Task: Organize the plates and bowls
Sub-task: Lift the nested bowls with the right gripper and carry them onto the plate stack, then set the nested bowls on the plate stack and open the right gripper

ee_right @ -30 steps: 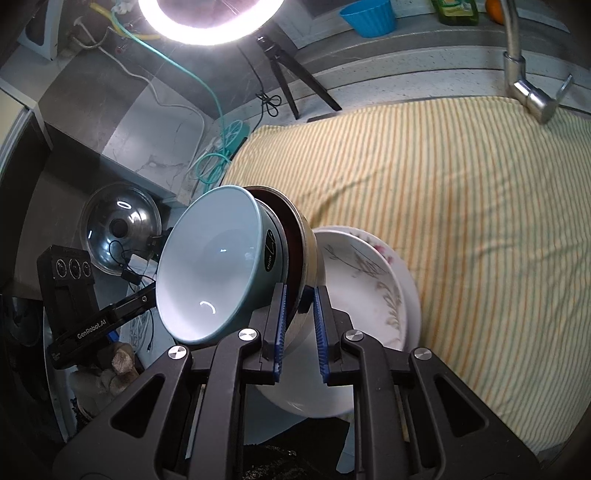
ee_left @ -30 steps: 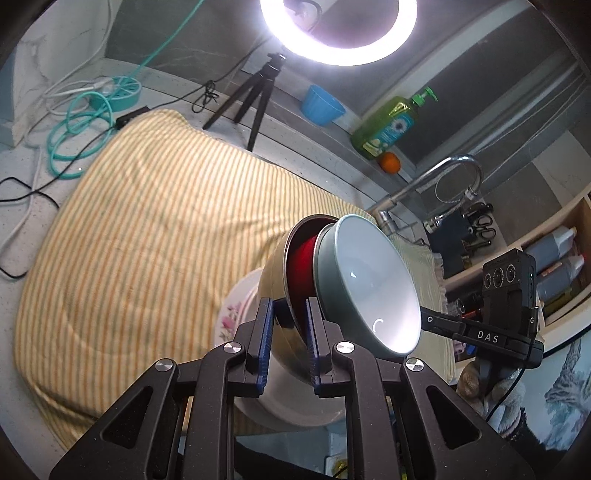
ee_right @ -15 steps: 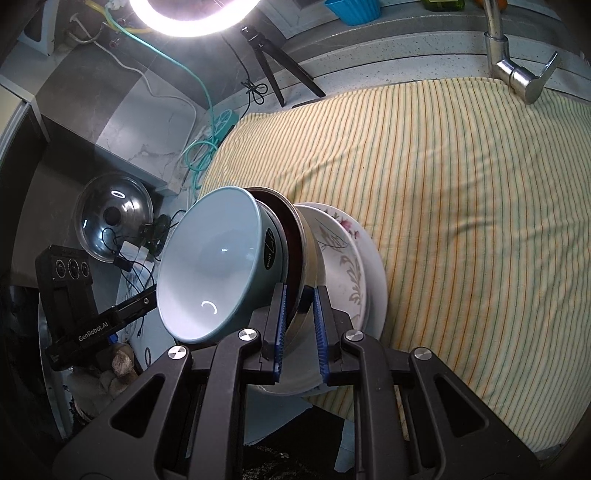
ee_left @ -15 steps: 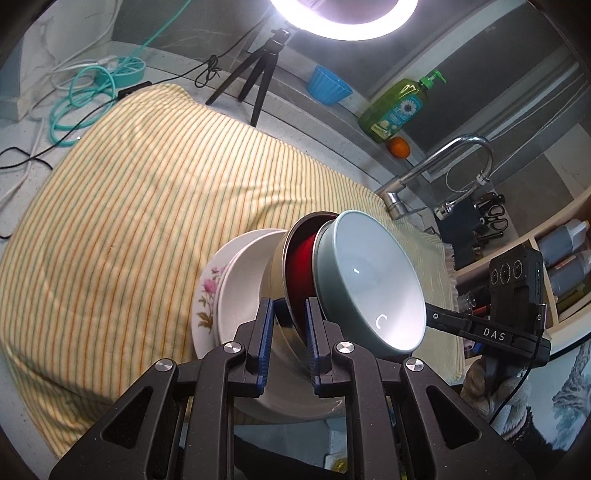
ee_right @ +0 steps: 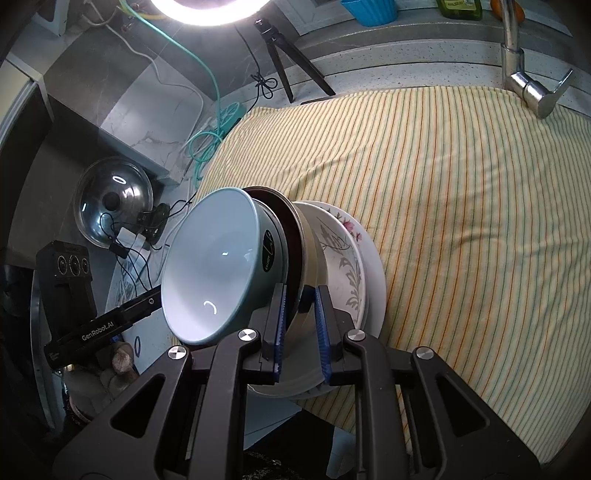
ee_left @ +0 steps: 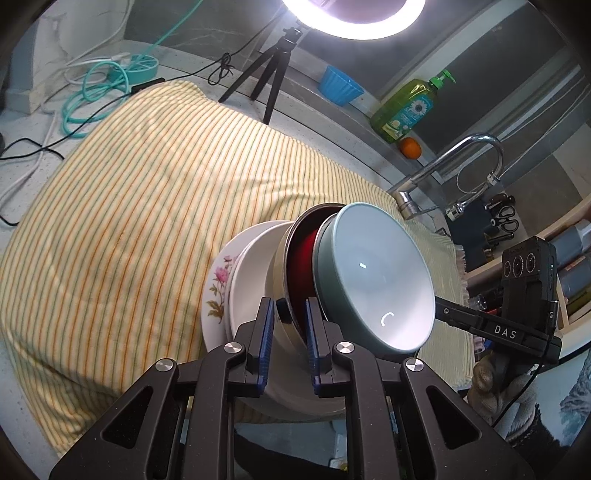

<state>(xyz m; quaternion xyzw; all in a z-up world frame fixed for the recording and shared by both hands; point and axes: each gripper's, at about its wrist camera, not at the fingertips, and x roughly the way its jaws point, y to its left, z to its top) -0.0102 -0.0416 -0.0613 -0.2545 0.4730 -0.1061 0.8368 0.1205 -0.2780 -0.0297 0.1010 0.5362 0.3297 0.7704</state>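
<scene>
Both tongs, left gripper [ee_left: 289,325] and right gripper [ee_right: 299,314], are pinching the red-lined bowl [ee_left: 301,258] rim; two bowls, blue bowl [ee_left: 373,277] nesting inside, two plates [ee_left: 236,280] underneath.

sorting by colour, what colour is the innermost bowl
Pale blue-grey bowl; right wrist view shows it best.

Ring light [ee_left: 369,22] glaring above grey counter [ee_left: 29,155]; striped cloth [ee_left: 147,206]; chrome faucet [ee_left: 458,166].

Each of the 2 fisheye cameras sits close behind its own gripper and looks steeply down along the fingers. Both views share the stacked bowls [ee_left: 373,280] [ee_right: 210,266], the striped cloth [ee_left: 147,206] [ee_right: 461,206] and the ring light [ee_left: 351,18] [ee_right: 207,11], seen from opposite sides.
</scene>
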